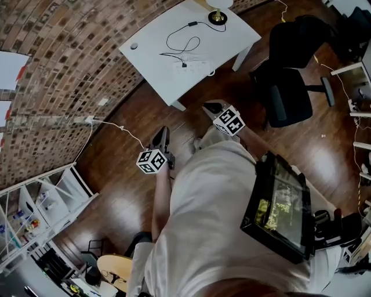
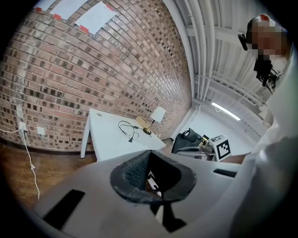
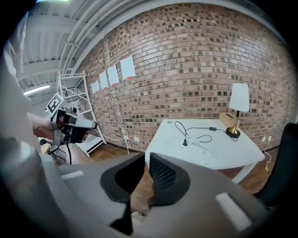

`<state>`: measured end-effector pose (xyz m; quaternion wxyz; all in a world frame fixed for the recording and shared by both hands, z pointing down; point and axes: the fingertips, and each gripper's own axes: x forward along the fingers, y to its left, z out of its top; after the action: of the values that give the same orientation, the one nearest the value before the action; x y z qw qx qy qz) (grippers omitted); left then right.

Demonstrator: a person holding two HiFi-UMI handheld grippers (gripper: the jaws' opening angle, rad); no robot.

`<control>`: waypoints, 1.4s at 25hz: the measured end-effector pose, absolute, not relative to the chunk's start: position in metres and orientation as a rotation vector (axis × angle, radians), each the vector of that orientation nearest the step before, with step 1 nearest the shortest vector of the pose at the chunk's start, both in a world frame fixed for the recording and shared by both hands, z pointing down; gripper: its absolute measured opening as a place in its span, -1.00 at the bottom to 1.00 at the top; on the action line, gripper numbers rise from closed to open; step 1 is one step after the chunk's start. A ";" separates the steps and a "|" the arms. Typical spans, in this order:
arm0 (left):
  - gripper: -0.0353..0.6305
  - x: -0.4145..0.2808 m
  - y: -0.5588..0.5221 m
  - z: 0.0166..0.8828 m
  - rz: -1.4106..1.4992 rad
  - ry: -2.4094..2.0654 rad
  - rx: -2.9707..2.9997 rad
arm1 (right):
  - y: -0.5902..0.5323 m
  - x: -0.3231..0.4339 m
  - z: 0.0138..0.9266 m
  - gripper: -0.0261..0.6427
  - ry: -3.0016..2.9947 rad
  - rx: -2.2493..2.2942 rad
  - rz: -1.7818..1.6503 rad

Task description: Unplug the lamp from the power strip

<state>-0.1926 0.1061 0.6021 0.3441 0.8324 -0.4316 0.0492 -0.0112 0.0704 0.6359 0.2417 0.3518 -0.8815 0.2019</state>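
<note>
The lamp (image 1: 218, 15) stands at the far corner of the white table (image 1: 149, 64); it also shows as the lamp (image 2: 156, 116) and the lamp (image 3: 239, 101). Its black cable (image 1: 183, 43) loops across the tabletop to a plug (image 1: 184, 65) at a pale power strip (image 1: 196, 65), also seen as the plug (image 3: 185, 143). Both grippers hang well short of the table, above the wooden floor. My left gripper (image 1: 163, 134) and right gripper (image 1: 213, 107) have their pads almost together with nothing between them, as the left gripper (image 2: 150, 152) and right gripper (image 3: 146, 156) also show.
A black office chair (image 1: 290, 87) stands right of the table. A brick wall runs along the left with a wall outlet and white cord (image 1: 91, 120). A white shelf rack (image 1: 40, 209) is at lower left. A tablet (image 1: 278, 203) hangs on the person's chest.
</note>
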 end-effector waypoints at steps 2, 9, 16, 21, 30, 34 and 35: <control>-0.88 -0.186 0.102 0.603 0.129 -1.132 2.150 | 0.065 -0.007 0.639 -0.83 -2.409 0.937 0.560; -0.88 -0.151 0.082 0.598 0.129 -1.172 2.115 | 0.038 0.013 0.637 -0.83 -2.427 0.841 0.526; -0.88 -0.102 0.065 0.594 0.144 -1.186 2.101 | 0.015 0.050 0.632 -0.83 -2.444 0.771 0.501; -0.88 -0.072 0.057 0.594 0.155 -1.206 2.089 | 0.005 0.077 0.637 -0.83 -2.450 0.749 0.516; -0.88 -0.039 0.058 0.604 0.154 -1.262 2.049 | 0.004 0.119 0.661 -0.83 -2.444 0.710 0.545; -0.88 -0.041 0.068 0.604 0.166 -1.277 2.034 | 0.011 0.124 0.669 -0.83 -2.429 0.700 0.580; -0.88 -0.044 0.070 0.604 0.167 -1.282 2.026 | 0.011 0.123 0.670 -0.83 -2.428 0.695 0.584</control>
<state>-0.0435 0.0696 0.6040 0.3608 0.7861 -0.4976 0.0647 0.1231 0.0112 0.6695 0.2715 0.2582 -0.9015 0.2169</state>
